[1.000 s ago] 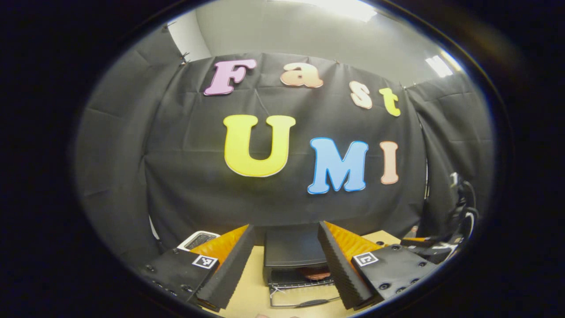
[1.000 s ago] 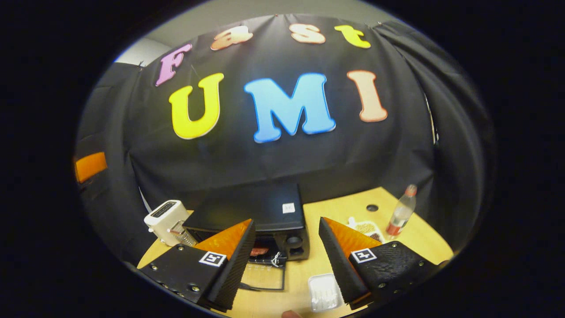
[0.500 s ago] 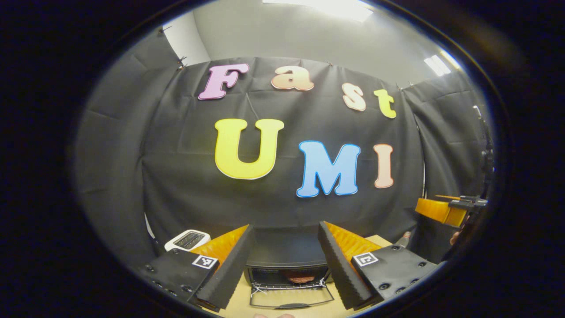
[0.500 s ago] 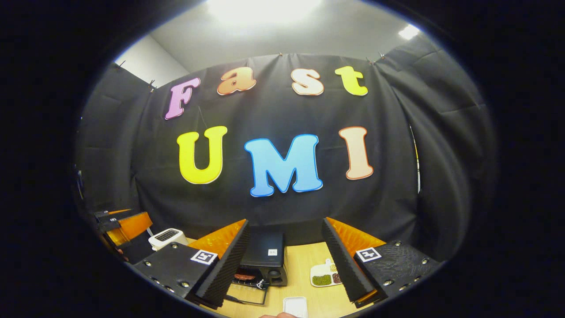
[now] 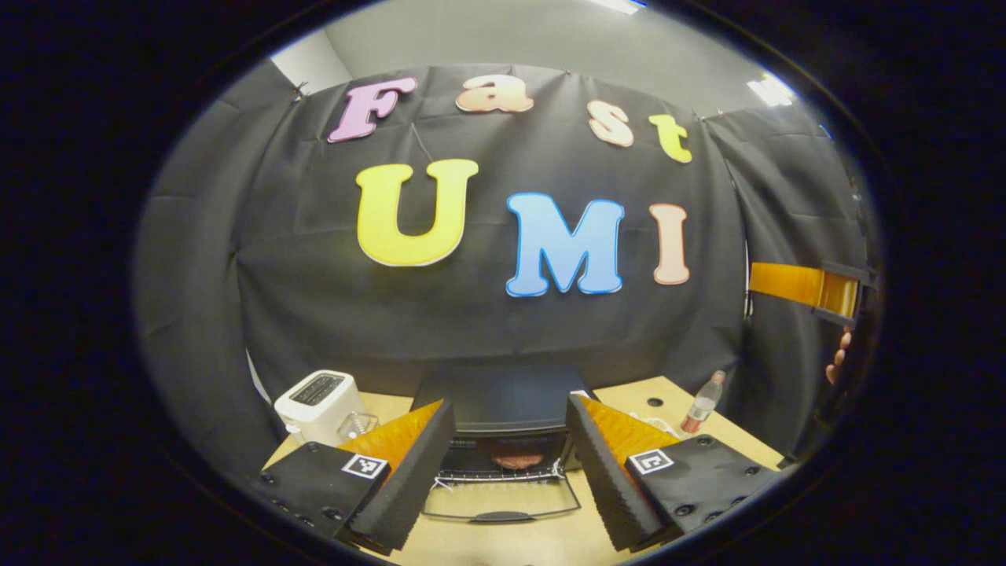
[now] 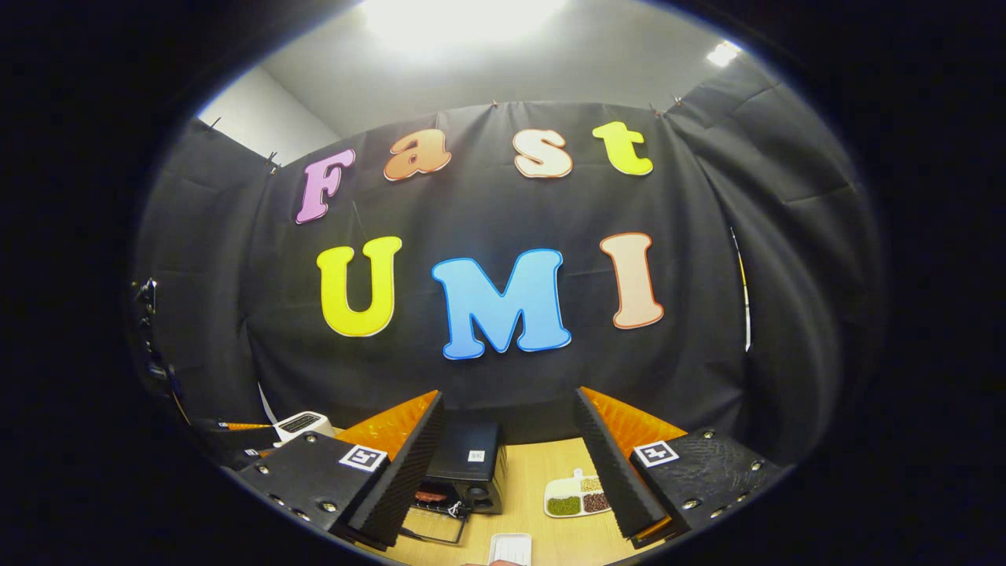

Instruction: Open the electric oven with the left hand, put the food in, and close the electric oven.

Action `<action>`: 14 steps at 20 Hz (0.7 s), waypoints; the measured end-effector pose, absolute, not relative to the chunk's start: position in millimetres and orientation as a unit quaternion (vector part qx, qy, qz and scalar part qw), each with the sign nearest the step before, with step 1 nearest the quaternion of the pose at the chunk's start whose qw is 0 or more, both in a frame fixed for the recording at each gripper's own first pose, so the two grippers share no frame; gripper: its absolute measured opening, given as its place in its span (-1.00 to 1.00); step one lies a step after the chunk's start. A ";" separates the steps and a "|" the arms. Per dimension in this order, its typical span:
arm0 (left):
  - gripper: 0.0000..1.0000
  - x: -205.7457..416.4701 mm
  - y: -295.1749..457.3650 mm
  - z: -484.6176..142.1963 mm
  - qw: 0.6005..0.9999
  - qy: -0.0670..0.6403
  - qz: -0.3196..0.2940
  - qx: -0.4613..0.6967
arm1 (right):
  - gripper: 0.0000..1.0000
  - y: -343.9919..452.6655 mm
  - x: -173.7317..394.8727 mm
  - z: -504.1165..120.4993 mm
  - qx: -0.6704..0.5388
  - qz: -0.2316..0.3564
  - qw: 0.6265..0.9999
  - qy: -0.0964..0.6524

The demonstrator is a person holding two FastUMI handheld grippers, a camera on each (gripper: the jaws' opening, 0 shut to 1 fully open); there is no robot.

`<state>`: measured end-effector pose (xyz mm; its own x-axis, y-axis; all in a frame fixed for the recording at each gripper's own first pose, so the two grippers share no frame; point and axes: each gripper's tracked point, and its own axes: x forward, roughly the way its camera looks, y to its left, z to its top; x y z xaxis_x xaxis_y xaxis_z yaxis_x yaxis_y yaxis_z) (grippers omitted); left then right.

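- Both grippers held above table, jaws spread wide, nothing btwn: left gripper, right gripper.
- Oven at back centre, door dropped open.
- Food inside on rack.
- Toaster left of oven, bottle right.

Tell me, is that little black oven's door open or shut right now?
Open. The oven has its door folded down flat toward the table, and the food shows on the rack inside.
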<state>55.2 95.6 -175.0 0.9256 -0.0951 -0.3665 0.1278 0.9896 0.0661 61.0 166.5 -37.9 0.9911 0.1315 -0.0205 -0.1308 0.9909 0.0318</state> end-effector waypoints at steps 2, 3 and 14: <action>0.94 51.4 93.6 -196.6 0.975 0.211 -0.056 0.041 | 0.96 160.4 62.4 -45.1 0.019 0.066 0.997 0.023; 0.89 48.5 94.6 -207.7 0.972 0.227 -0.052 0.038 | 0.96 158.6 64.6 -46.9 0.019 0.065 0.997 0.026; 1.00 15.8 110.2 -347.7 0.920 0.386 -0.042 0.055 | 0.97 143.5 73.8 -52.2 0.022 0.051 0.998 0.028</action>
<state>15.8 110.2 -347.7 0.6984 -0.0344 -0.7149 0.1186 0.9906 0.0682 73.8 143.5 -52.2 0.9932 0.1033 -0.0534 -0.1008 0.9938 0.0475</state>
